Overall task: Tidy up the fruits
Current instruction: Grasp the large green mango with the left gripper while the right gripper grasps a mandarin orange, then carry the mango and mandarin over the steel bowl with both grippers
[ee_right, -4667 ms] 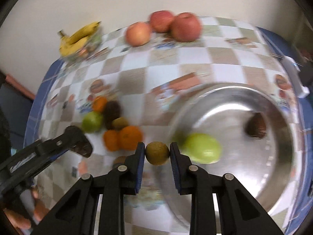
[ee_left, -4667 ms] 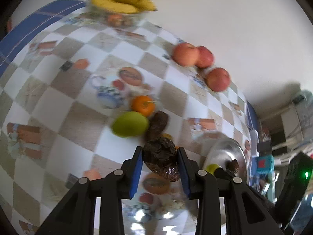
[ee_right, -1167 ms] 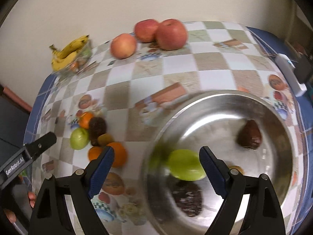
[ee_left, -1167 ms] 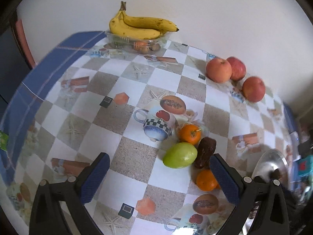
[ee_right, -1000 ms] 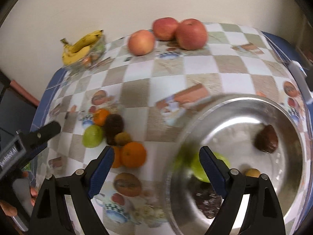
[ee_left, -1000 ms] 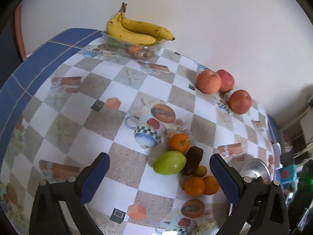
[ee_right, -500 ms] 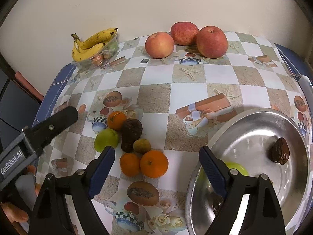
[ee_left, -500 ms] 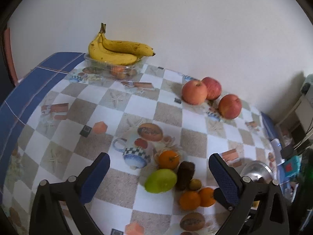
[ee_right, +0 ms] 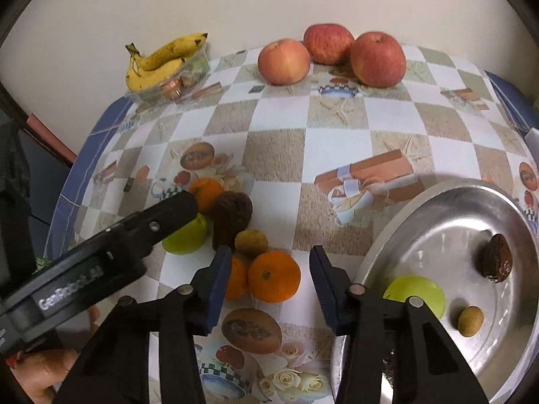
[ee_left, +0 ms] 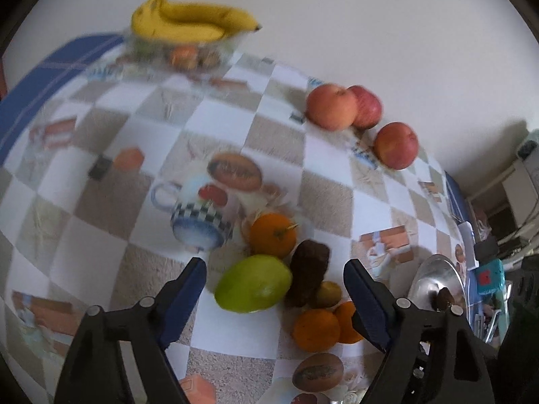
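My left gripper [ee_left: 274, 289] is open, its jaws on either side of a green fruit [ee_left: 253, 282] and a dark brown fruit [ee_left: 308, 276] in a small pile on the table. My right gripper [ee_right: 270, 281] is open just above an orange [ee_right: 274, 276] of the same pile. The pile also holds other oranges [ee_left: 273, 235], [ee_left: 315, 329] and a small brown fruit [ee_right: 251, 243]. The steel bowl [ee_right: 438, 208] at the right holds a green fruit [ee_right: 419, 294], a dark fruit [ee_right: 496, 258] and a small brown fruit [ee_right: 470, 321].
Three apples [ee_right: 331, 55] stand by the wall at the back. A clear tray with bananas [ee_right: 161, 60] sits at the back left. The left gripper's body [ee_right: 101, 252] crosses the right wrist view over the pile. The tablecloth's blue edge [ee_right: 67, 181] runs along the left.
Both grippers let go of the fruits they held 4.7 s ago and opened. In the last second both came down and forward onto the pile, with jaws less wide apart.
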### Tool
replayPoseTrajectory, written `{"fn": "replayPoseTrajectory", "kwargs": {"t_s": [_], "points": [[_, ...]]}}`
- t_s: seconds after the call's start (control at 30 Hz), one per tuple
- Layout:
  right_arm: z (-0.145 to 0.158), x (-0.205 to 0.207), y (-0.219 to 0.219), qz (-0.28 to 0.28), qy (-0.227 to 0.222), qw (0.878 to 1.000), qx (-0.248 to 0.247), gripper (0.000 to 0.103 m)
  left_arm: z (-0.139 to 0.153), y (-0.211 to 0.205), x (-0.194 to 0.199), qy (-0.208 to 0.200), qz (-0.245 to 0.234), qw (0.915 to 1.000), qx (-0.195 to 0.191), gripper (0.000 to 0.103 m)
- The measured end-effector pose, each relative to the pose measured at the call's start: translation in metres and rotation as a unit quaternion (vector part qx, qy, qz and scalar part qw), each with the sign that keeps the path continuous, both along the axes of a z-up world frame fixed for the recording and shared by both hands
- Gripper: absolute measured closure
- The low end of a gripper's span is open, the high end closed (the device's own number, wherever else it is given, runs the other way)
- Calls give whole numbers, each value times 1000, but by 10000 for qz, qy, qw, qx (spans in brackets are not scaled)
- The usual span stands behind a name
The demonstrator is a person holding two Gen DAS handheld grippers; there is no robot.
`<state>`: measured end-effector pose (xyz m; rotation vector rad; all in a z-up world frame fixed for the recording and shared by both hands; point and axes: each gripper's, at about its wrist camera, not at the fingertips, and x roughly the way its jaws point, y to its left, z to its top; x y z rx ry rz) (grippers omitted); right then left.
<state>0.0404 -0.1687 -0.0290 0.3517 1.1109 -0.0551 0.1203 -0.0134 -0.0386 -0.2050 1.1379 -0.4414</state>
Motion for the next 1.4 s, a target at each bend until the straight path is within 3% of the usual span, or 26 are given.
{"fn": "replayPoseTrajectory", "kwargs": {"t_s": [0.17,0.33,0.73,0.97,1.23,1.4], "points": [[-16,0,-2,-58,172,9997,141,57,-20,5,4,318,136,9994,-53,24],[-19,-2,-8,-167,177,9990,367,57,-22,7,5,316,180,9993,-25,47],[-22,-4,-13,-348,168,9965,741,63,-23,9,5,444,251,9987,-91,47],[-15,-5,-12,-336,166,9988,315,66,-22,10,5,491,316,9982,-97,48],[8,-10,-25,-488,-99,9984,273,66,-18,20,7,564,560,9967,-141,48],[29,-16,-31,-575,-360,9976,170,66,-1,24,8,370,630,9972,-187,48]]}}
